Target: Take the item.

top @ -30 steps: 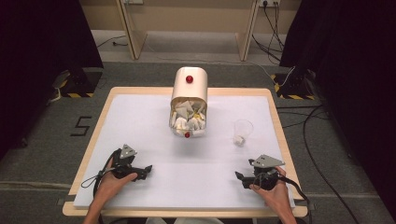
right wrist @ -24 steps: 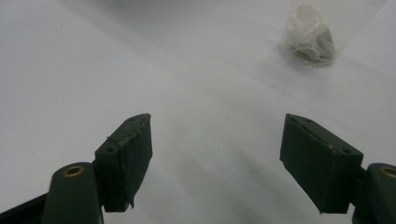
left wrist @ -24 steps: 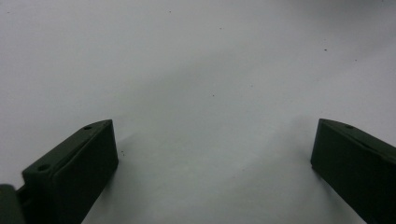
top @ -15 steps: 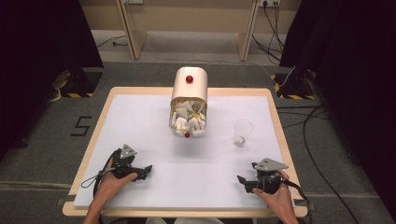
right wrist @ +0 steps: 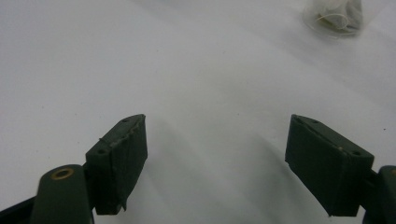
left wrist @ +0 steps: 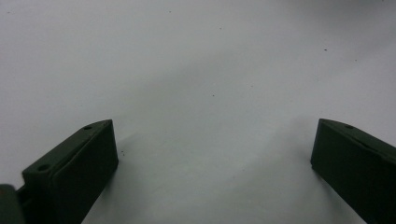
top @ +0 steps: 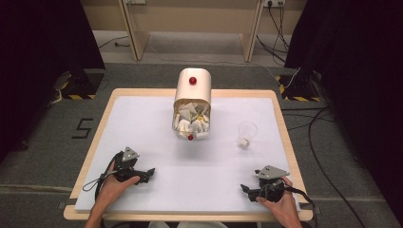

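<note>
Two containers sit on the white table (top: 142,123) in front of me. At the middle of the far edge a tan cylindrical bin (top: 192,95) lies on its side with its open mouth turned toward me; it is packed with crumpled white paper (top: 191,122), some of it with a yellowish tinge. A red knob (top: 192,80) shows on its upper wall and a second small red dot (top: 190,137) sits at the lower lip of the mouth. Toward the right edge, well apart from the bin, stands a clear plastic cup (top: 246,133) with something small and pale in its bottom, possibly a scrap of paper; the high view is too coarse for me to be sure.

My left gripper (top: 148,174) rests near the front-left corner, held in a hand (top: 111,189), its jaws pointing right along the front edge. My right gripper (top: 246,190) rests near the front-right corner, jaws pointing left.

From the left gripper view I see its jaws spread wide over bare white surface, nothing between them. The right gripper view shows its jaws equally wide apart and empty, and adds what the left one lacks: the cup (right wrist: 334,16) at the upper right, blurred, with a whitish crumpled lump and a thin yellowish strand inside.
</note>
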### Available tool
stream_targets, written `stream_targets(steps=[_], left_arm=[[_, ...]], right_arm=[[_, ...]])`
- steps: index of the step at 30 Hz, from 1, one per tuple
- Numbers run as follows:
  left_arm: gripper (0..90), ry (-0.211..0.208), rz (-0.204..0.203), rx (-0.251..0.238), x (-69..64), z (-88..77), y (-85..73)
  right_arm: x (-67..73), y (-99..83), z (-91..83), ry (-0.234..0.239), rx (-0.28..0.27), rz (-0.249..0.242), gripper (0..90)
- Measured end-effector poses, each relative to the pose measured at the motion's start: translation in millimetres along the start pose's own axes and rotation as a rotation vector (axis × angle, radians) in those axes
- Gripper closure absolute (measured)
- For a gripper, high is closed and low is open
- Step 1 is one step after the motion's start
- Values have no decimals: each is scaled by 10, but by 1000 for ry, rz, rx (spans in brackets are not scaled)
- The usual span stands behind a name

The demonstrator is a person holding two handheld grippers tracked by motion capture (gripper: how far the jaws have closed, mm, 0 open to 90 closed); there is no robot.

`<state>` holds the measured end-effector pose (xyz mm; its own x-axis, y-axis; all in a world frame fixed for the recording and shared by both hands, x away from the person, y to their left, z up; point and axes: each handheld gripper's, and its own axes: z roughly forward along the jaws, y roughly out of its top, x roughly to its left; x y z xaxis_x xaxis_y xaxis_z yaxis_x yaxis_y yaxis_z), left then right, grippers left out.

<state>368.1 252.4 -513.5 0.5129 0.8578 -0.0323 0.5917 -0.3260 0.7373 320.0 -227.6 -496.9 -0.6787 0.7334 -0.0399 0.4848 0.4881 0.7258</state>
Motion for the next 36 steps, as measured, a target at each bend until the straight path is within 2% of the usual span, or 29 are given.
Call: stream_targets(steps=[2,5,6,8,21,36], left_arm=[[0,0,2,0,1,0,0],[0,1,2,0,1,0,0],[0,1,2,0,1,0,0],[0,1,2,0,1,0,0],[0,2,3,2,0,-2,1],[0,2,2,1,0,-1,0]], right_arm=[[14,-13,16,3,19,-14,207],[9,-42,18,6,1,1,206],[-5,-63,21,14,-10,21,202],[-16,-105,18,27,-36,16,198],[8,-174,7,13,-79,26,197],[5,-174,9,17,-79,26,193]])
